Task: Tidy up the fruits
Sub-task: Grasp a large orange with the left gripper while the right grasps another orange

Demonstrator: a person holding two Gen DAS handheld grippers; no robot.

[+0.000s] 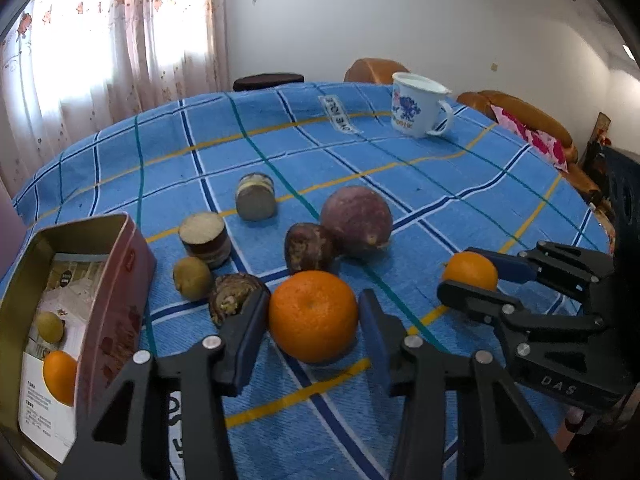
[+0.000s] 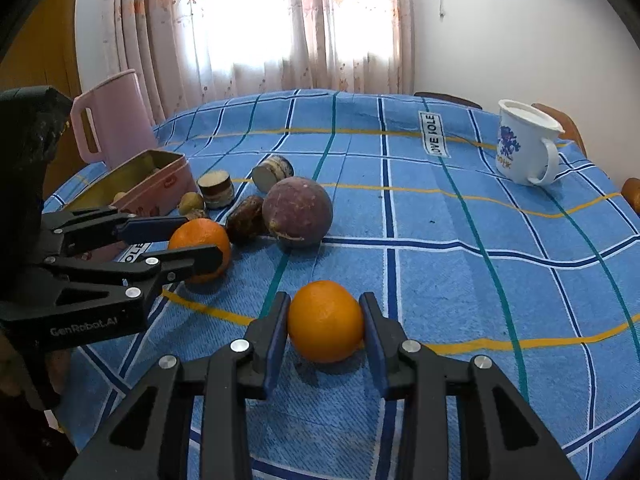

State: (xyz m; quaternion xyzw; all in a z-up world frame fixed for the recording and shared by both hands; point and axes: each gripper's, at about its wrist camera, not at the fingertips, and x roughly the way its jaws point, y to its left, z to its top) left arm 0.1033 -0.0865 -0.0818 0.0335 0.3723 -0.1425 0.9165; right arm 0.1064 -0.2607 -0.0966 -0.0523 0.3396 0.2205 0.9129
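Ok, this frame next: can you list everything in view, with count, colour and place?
oranges: four, orange; one between each tool's fingers, one in the tin, one at the table's far right edge
tin: one, pink, left, open
round purple fruit: one, centre
dark wrinkled fruits: two, brown, beside it
small fruits: two, yellow-green; by the tin, inside it
cut chunks: two, pale-faced, behind
mug: one, white and blue, far right
jug: one, pink, behind tin
tablecloth: blue check
left tool: around larger orange
right tool: around smaller orange
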